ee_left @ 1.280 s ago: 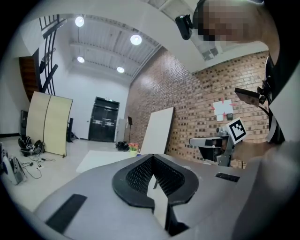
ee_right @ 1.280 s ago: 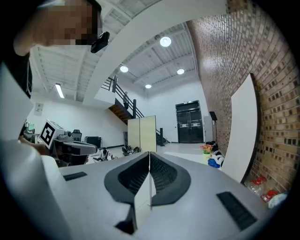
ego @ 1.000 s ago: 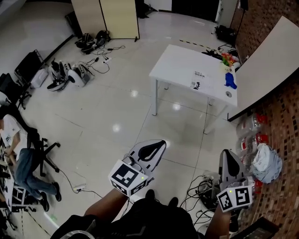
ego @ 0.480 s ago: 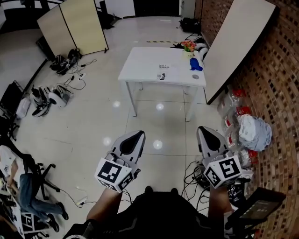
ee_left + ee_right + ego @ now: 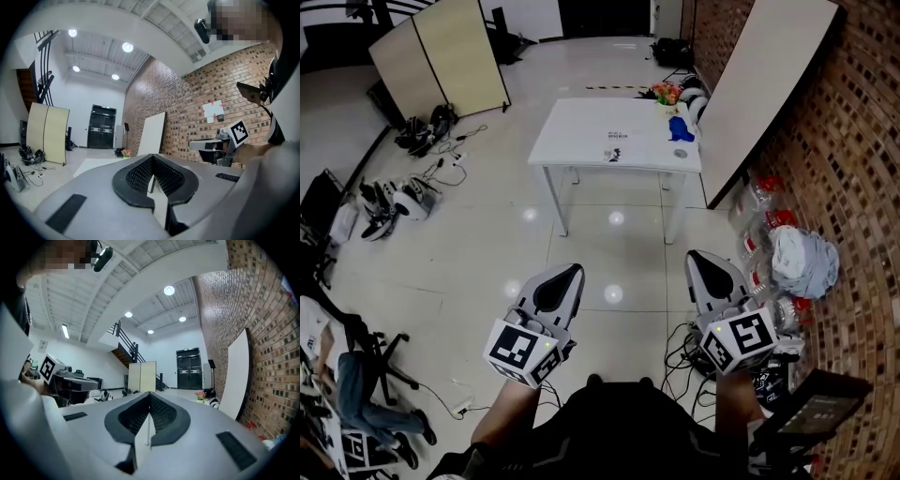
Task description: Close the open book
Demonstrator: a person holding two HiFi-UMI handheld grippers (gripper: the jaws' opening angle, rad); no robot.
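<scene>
Your left claw [image 5: 565, 275] and right claw [image 5: 705, 261] are both out in front of you, side by side and pointing toward 12 o'clock. In its own view, the left claw [image 5: 152, 158] has its two grey jaws pressed together with nothing caught between them, and the right claw [image 5: 149, 397] is likewise fully closed and empty. At 12 o'clock, well apart from both claws, stands the white rectangular table [image 5: 581, 131] on a glossy pale tiled floor [image 5: 487, 244]. Near the table's front edge lies a small flat white thing with dark print [image 5: 615, 154]. It looks like the book you are after, but it is too small to tell whether it is open. Toward the table's far right corner sit a small blue object [image 5: 679, 129] and a bunch of orange flowers [image 5: 664, 93]. At 1 o'clock a large white board [image 5: 759, 84] leans on the red brick wall [image 5: 853, 141] that runs down your 3 o'clock side. Clear plastic bottles [image 5: 759, 202] and a white bag [image 5: 803, 262] lie at the foot of that wall. At 11 o'clock stands a beige folding screen [image 5: 441, 56]. Black cables [image 5: 684, 361] trail by your right foot, and a seated person [image 5: 347, 361] is at 8 o'clock.
</scene>
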